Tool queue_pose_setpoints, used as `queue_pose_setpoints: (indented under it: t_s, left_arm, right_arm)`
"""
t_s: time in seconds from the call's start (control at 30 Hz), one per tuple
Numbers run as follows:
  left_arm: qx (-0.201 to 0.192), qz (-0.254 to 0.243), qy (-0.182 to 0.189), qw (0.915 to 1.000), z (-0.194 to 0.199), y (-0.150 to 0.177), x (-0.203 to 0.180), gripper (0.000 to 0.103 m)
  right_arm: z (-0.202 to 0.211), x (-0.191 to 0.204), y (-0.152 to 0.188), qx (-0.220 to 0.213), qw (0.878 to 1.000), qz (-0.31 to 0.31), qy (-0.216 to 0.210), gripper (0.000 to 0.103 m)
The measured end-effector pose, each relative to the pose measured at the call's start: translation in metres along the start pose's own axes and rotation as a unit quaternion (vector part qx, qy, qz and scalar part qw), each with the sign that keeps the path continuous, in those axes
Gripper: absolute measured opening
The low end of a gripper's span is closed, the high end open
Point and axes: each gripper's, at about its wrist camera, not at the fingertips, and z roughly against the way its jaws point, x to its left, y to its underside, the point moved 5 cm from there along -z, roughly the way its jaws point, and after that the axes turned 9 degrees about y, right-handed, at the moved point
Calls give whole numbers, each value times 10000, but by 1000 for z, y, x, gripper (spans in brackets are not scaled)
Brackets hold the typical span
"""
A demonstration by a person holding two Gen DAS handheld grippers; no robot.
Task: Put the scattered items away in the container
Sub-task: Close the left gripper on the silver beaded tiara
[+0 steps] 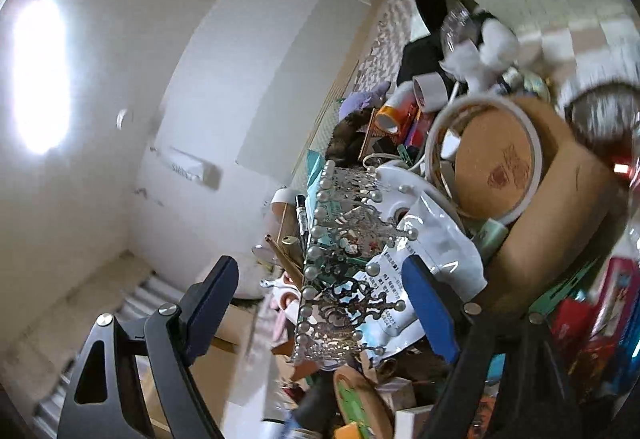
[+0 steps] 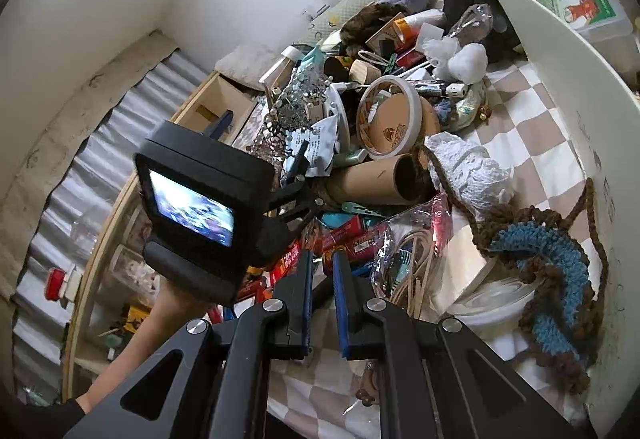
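Silver filigree and pearl beads make up the crown-shaped tiara (image 1: 344, 263) lying between your left gripper (image 1: 324, 303)'s blue pads, on the clutter heap by the wooden-edged side of the checked bedcover (image 2: 532, 111). Jaws stand apart, not pressing. Judge it light, springy, snag-prone and easily bent; pinch the band, not the spikes. Your right gripper (image 2: 322, 303) sits closed, empty.
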Motion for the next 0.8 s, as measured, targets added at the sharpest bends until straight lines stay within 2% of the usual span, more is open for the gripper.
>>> queue_pose_setpoints:
  t_s: [0.03,0.17,0.27,0.43,0.6,0.8]
  left_arm:
    - [30,-81,-19,10000,-2,1,-1,69]
    - [76,-288,-52,9995,-7,4,-5,61]
    - [112,-365,-72,9992,-10,7,-6,43]
    - [38,-201,11,9998,-9,10,1,42]
    - [-96,221,238,9994,-3,7,14,42]
    - [-268,882,631,9937,9,1,28,42]
  right_arm:
    - [1,-1,0,-13,10000,-34,9,11]
    - [1,-5,0,-16,9999,-125,60,12]
    - [-1,-4,0,21,9999,-82,114,12]
    - [-5,-3,1,86,9997,-9,212,11]
    - [-7,-7,2,144,9993,-49,335,12]
    - [-10,-6,4,96,9961,211,854,12]
